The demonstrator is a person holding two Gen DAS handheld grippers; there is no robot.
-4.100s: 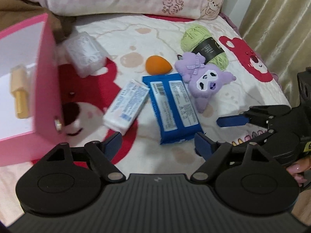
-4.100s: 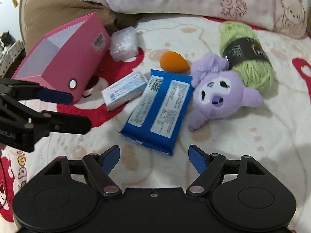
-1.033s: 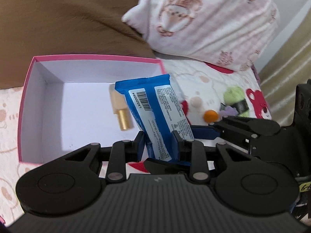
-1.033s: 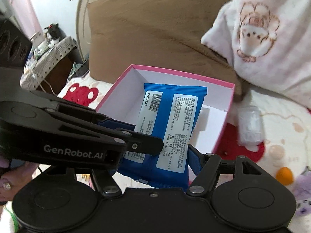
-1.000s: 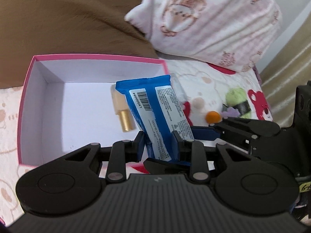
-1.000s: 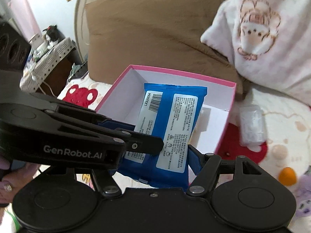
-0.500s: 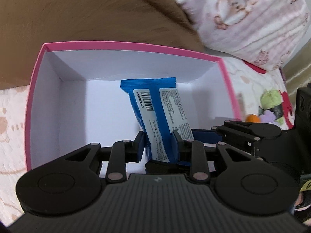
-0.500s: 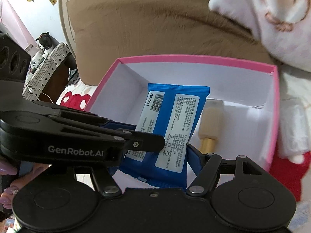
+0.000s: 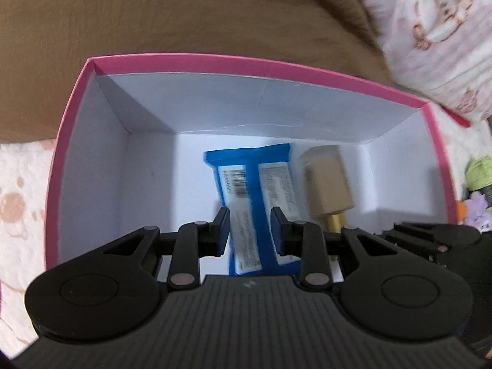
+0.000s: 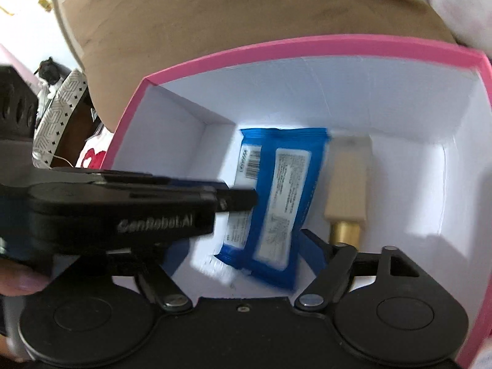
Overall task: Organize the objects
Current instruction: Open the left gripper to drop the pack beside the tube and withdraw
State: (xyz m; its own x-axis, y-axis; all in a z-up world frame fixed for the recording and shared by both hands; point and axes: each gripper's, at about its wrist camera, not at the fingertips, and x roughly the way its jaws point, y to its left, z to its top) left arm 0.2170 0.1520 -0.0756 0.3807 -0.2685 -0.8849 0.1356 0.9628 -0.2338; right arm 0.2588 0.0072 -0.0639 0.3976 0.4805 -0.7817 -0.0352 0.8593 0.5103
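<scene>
The blue wipes pack point(image 9: 256, 203) lies inside the pink box point(image 9: 246, 61), on its white floor, beside a beige bottle with a gold cap point(image 9: 327, 184). My left gripper point(image 9: 250, 232) is over the box, its jaws a little apart on either side of the pack's near end. In the right wrist view the pack point(image 10: 276, 196) sits between my right gripper's point(image 10: 246, 256) spread fingers, with the left gripper's body crossing in front. The pink box rim point(image 10: 276, 46) fills that view.
A brown pillow point(image 9: 184, 12) lies behind the box and a pink-and-white pillow point(image 9: 430, 37) at the right. A green yarn ball point(image 9: 479, 173), a purple plush point(image 9: 476, 207) and an orange object lie on the bed right of the box.
Both grippers have lowered the blue pack into the pink box. The left jaws have parted from the pack, and the right fingers are wider too. The pack now lies beside the bottle.
</scene>
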